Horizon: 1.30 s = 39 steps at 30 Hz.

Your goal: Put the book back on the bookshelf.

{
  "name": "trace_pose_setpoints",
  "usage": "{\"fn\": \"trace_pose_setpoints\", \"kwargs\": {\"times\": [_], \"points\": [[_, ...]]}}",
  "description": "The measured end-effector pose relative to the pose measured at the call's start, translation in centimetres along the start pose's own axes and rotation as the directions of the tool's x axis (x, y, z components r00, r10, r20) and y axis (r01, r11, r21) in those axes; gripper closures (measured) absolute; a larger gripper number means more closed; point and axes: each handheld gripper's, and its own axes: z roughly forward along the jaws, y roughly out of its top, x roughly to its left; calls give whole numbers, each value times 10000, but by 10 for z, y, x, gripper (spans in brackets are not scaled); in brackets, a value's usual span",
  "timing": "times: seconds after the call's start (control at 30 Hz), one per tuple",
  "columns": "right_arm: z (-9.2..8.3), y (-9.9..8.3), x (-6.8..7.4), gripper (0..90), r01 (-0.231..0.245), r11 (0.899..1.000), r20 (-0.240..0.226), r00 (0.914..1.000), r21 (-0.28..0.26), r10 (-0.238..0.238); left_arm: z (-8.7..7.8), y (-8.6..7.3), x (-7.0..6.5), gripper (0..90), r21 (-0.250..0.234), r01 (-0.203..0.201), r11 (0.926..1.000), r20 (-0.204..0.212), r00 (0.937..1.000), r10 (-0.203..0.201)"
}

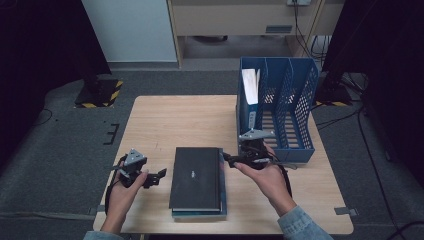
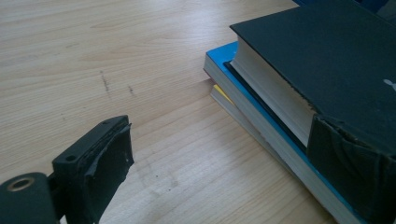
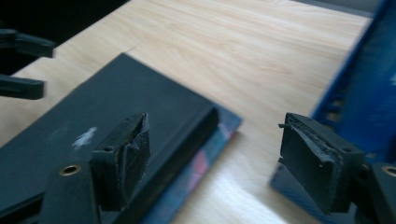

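A black hardcover book (image 1: 196,177) lies on top of a blue book (image 1: 200,214) in the middle of the near half of the wooden table (image 1: 175,120). My left gripper (image 1: 156,177) is at the stack's left edge, pointing at it, open. In the left gripper view, the left gripper (image 2: 224,172) has one jaw over bare table and the other in front of the black book's (image 2: 336,51) near corner. My right gripper (image 1: 227,160) is at the stack's right edge. It (image 3: 219,163) is open, with one jaw above the black cover (image 3: 93,107) and the other beyond the books' edge.
A blue mesh file rack (image 1: 287,100) stands at the table's back right, just behind my right hand, with white papers (image 1: 250,87) upright in its left slot. A yellow-edged book (image 2: 224,95) lies under the blue one. Bare tabletop stretches behind the stack.
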Motion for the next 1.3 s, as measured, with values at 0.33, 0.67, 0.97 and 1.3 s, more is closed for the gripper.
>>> {"fn": "trace_pose_setpoints", "kwargs": {"times": [0.33,0.67,0.97,1.3], "points": [[22,-30,28,170,239,9984,-526,9984,510,-212,-4,2,-18,81,-262,87,9996,368,9993,-77],[32,-36,39,90,664,9942,-1189,9913,843,-561,2,10,-40,106,-24,-214,9998,993,9948,215],[32,-43,37,103,818,9922,-1564,9855,945,-664,19,12,-43,137,435,-424,9982,1037,9939,377],[38,-42,34,96,648,9903,-1777,9832,1225,-423,32,21,-41,198,874,-176,9960,2201,9755,-21]]}}
